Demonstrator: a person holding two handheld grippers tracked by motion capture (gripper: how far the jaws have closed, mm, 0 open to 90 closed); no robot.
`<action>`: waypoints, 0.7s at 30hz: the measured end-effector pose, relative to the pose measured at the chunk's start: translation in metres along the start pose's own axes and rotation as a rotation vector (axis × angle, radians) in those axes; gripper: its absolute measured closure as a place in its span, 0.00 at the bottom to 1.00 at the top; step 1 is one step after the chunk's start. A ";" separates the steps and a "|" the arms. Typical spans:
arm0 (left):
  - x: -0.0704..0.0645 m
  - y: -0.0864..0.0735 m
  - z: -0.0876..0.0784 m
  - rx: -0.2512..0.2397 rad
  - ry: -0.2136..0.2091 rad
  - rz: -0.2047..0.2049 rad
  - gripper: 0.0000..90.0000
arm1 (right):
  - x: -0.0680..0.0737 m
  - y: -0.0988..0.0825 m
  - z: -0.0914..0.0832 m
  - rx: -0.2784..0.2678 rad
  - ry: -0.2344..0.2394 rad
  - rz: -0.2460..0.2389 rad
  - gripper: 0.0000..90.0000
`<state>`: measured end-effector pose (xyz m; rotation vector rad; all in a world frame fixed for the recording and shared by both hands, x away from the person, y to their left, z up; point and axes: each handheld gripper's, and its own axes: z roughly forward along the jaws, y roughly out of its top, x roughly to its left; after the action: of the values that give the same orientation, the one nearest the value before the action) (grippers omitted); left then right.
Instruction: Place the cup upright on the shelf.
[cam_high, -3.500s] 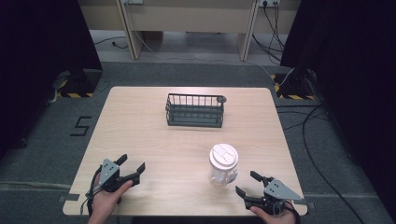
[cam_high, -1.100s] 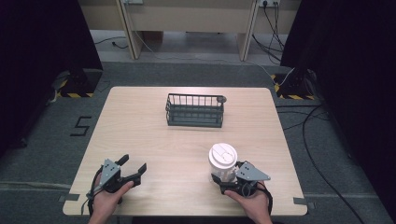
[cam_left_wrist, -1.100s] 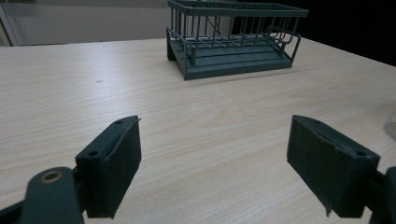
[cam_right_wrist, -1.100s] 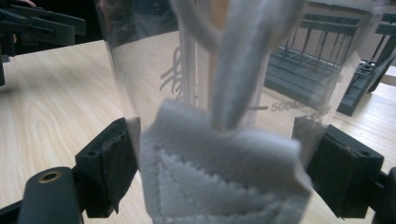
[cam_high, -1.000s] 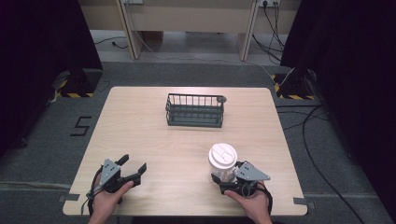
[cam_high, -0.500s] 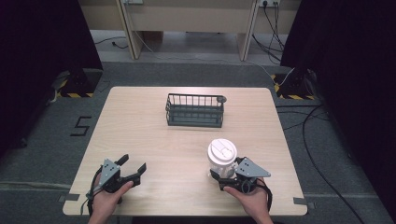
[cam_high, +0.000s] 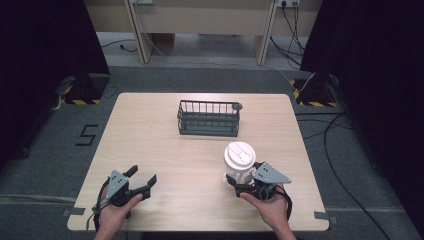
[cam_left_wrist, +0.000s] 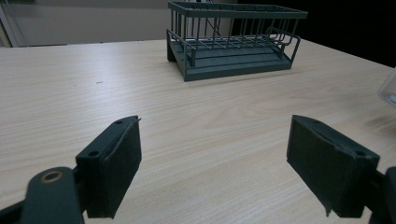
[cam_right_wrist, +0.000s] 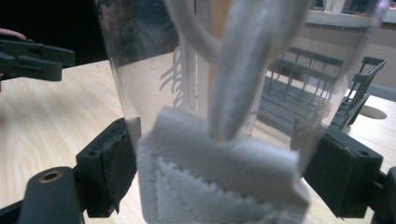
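Right tongs (cam_high: 239, 181) clamping clear cup (cam_high: 239, 163), left tongs (cam_high: 142, 179) agape, low

Clear cup (cam_right_wrist: 224, 70) between tool (cam_right_wrist: 219, 172) jaws

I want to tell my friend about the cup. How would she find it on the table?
Look at the wooden table. Behind its middle stands a dark wire basket; come toward the near right side, where the right hand-held gripper has its jaws around the cup. It is the clear plastic one with a round white lid, unlike the dark basket.
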<state>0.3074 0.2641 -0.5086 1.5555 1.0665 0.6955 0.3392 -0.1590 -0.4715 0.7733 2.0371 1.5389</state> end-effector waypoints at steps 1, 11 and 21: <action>0.000 0.000 0.000 0.000 0.000 0.000 0.19 | -0.002 0.003 0.002 -0.003 -0.003 0.001 0.20; 0.000 0.000 0.000 -0.002 -0.002 -0.001 0.19 | -0.007 0.013 0.011 -0.010 -0.015 -0.004 0.20; 0.000 0.001 0.000 -0.002 -0.002 -0.002 0.19 | -0.013 0.022 0.021 -0.009 -0.030 -0.006 0.20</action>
<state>0.3076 0.2642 -0.5080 1.5526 1.0650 0.6931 0.3662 -0.1489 -0.4557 0.7818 2.0074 1.5235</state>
